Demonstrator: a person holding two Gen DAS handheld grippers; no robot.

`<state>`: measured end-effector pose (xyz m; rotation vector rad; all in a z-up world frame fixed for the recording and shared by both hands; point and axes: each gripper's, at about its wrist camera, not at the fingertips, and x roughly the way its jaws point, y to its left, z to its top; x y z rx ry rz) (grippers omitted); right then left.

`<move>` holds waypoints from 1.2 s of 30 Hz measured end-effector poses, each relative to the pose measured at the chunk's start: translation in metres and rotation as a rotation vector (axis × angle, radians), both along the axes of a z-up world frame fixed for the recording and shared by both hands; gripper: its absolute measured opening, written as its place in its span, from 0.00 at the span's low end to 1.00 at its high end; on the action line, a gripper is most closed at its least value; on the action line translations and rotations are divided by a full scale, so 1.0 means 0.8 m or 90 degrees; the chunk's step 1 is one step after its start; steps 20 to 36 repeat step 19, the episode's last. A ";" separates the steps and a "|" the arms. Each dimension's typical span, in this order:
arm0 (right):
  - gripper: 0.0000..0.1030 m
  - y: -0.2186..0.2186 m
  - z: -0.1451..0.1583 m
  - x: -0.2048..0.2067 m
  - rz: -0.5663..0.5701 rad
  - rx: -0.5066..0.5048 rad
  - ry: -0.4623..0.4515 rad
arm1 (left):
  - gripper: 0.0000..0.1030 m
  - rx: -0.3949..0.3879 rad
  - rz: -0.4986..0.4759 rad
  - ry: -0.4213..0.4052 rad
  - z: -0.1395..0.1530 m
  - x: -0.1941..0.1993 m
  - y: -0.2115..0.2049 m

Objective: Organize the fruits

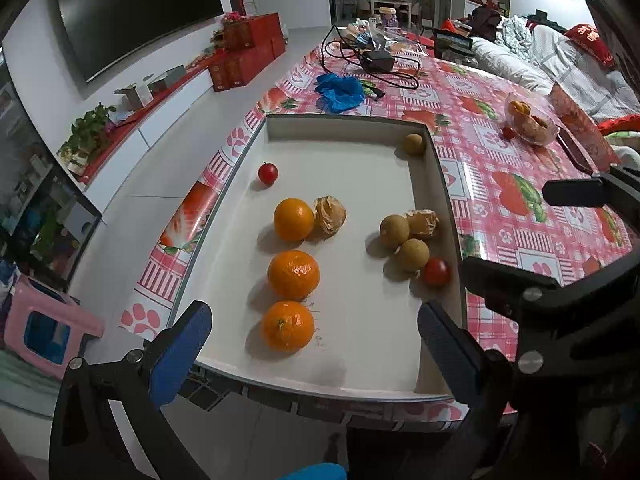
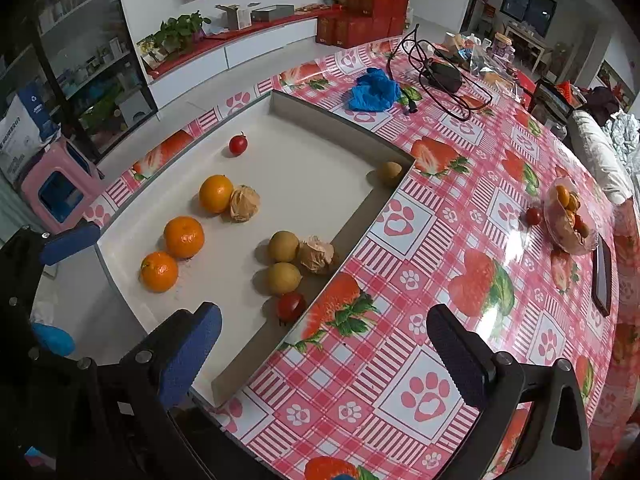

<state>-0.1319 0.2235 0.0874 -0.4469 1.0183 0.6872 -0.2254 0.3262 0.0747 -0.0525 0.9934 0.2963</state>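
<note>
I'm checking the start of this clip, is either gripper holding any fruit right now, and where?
Nothing is held. The left gripper and the right gripper are both open and empty, and the fruit sits loose in the tray.

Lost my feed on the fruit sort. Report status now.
Left gripper open, empty, over the tray's near edge. Right gripper open, empty, over the tablecloth. Three oranges lined up; one cherry tomato outside by the bowl. Nothing in the way.

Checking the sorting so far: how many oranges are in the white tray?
3, in a line along the tray's left side: near, middle, far. None seem hidden.
</note>
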 end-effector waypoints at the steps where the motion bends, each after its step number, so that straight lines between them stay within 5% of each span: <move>1: 1.00 0.000 0.000 -0.001 0.000 -0.002 -0.001 | 1.00 0.002 -0.002 0.002 -0.001 -0.001 -0.001; 36: 1.00 0.003 -0.008 -0.007 0.007 -0.020 -0.001 | 1.00 0.020 -0.020 0.008 -0.007 -0.004 -0.013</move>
